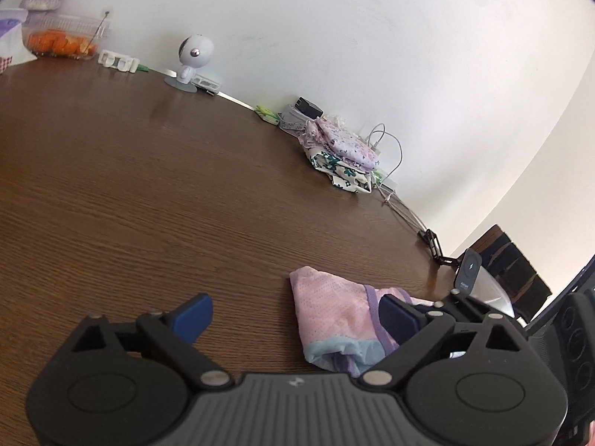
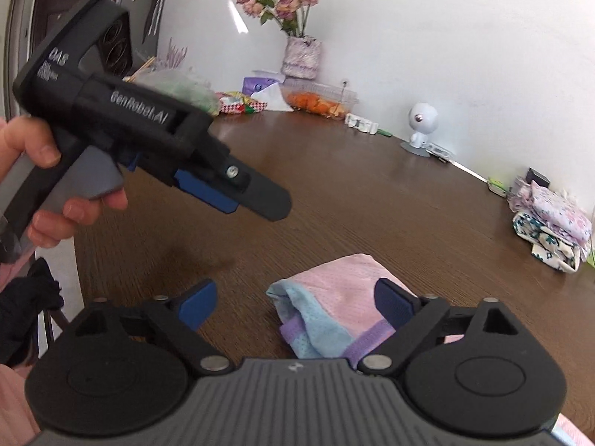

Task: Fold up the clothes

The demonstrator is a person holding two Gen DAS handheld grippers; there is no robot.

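Lying folded on the brown surface (image 2: 372, 193), well apart from the stack of folded clothes (image 2: 550, 230), the pink garment (image 2: 346, 290) is left free, both the left tongs (image 1: 295, 314) and right tongs (image 2: 295, 306) held wide, apparently just released.

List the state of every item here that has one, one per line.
left gripper: open, empty
right gripper: open, empty
pink garment: folded, lying on the table, released
stack of clothes: folded, piled by the wall
clear container: holds orange pieces
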